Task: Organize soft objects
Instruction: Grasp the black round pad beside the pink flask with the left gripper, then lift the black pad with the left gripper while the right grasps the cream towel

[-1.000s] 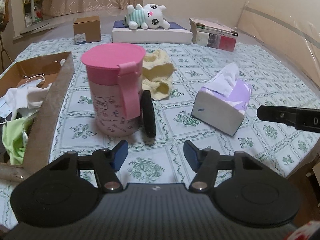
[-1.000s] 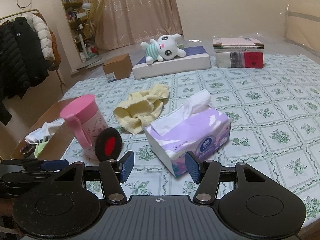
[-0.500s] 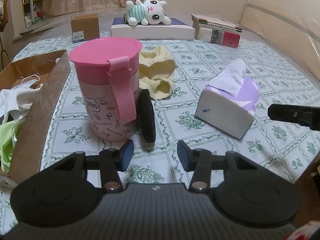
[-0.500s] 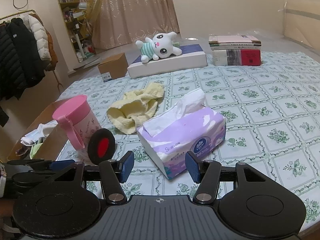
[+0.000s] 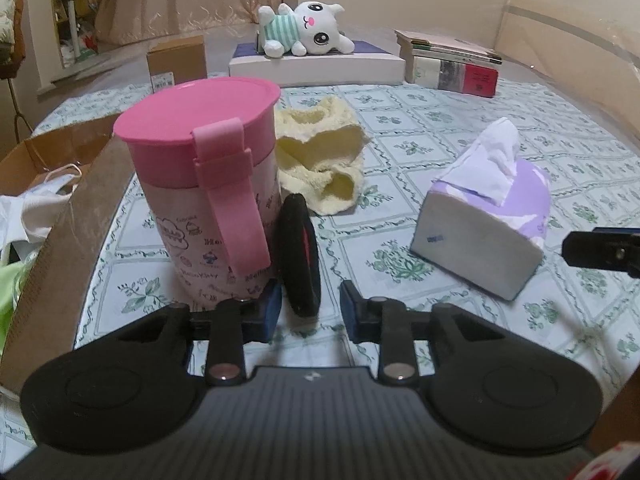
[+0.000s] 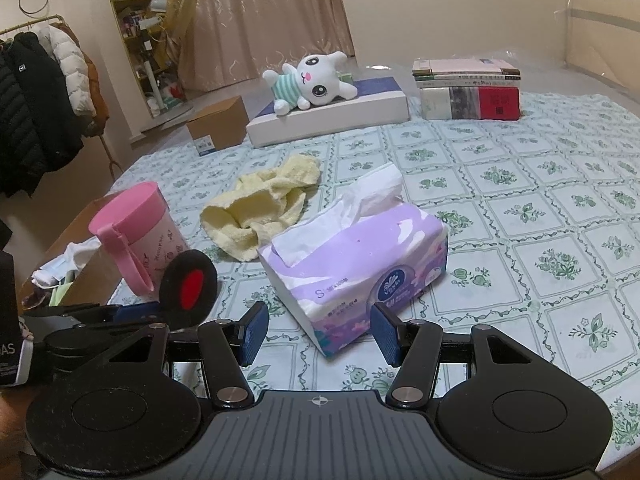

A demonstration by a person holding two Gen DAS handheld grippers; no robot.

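A black round pad with a red centre (image 5: pixel 300 256) stands on edge against a pink lidded cup (image 5: pixel 208 184). My left gripper (image 5: pixel 310 312) straddles the pad's lower edge; its jaws are closing, with a gap still showing on the right side. A crumpled yellow towel (image 5: pixel 320 160) lies just behind the cup. A purple tissue pack (image 6: pixel 360 256) sits right in front of my right gripper (image 6: pixel 318 334), which is open and holds nothing. A white plush rabbit (image 6: pixel 316 84) lies on a flat white box (image 6: pixel 328 116) at the back.
An open cardboard box (image 5: pixel 60 216) holding cloths and face masks stands at the left, beside the cup. A small brown carton (image 6: pixel 218 124) and a stack of books (image 6: pixel 468 92) sit at the far side. A green-patterned tablecloth (image 6: pixel 540 220) stretches to the right.
My left gripper has moved forward and down to the black pad, and its jaws have narrowed around it. The right gripper has stayed open and nearly still.
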